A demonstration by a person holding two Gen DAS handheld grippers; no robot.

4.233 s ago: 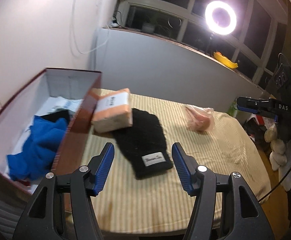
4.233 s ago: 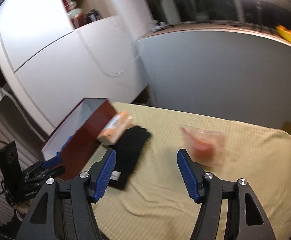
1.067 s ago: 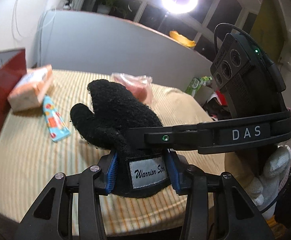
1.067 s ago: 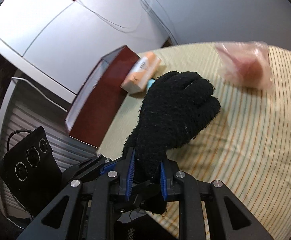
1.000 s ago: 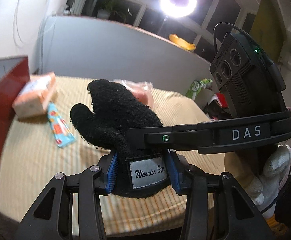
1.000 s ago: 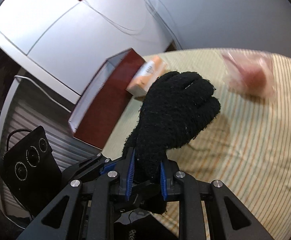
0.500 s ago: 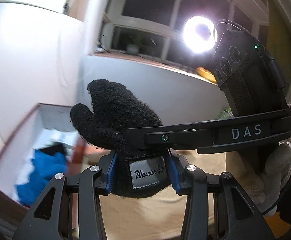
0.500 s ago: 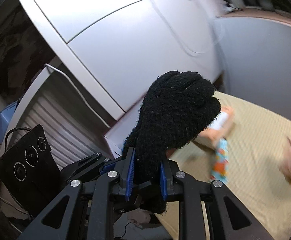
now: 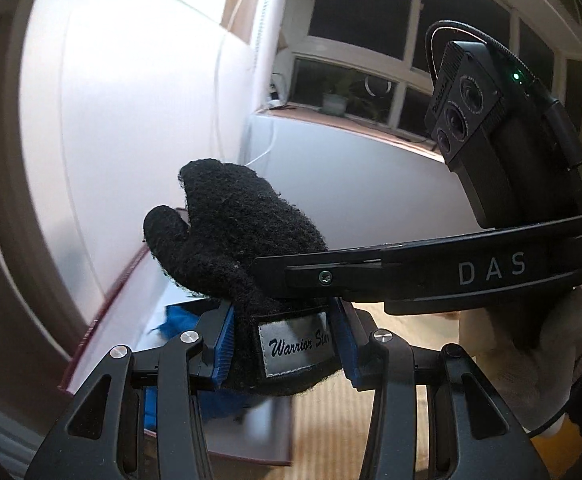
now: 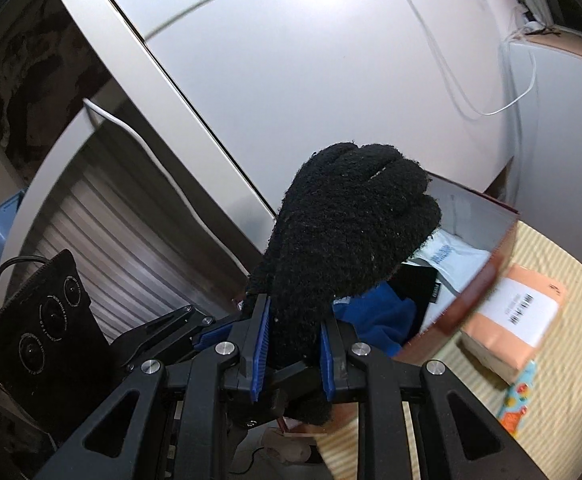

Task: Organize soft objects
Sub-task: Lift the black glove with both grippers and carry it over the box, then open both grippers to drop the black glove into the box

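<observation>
Both pairs of jaws are pinching the same black fuzzy glove (image 9: 235, 248): the left gripper (image 9: 285, 346) clamps its cuff across the "Warrior Star" label, and the right gripper (image 10: 293, 330) squeezes the cuff edge narrowly between its blue pads. The glove stands up off the grippers, fingers pointing away, held in the air over the near end of an open red-brown box (image 10: 487, 276). Inside the box lie a blue cloth (image 10: 379, 316), a black item and a white packet. Right of the box, on the striped yellow tablecloth (image 10: 559, 364), rests an orange-and-white package (image 10: 511, 312) touching the box wall, with a colourful tube (image 10: 517, 396) just beside it. A hand in a white work glove (image 9: 531, 364) grips the right gripper's handle.
</observation>
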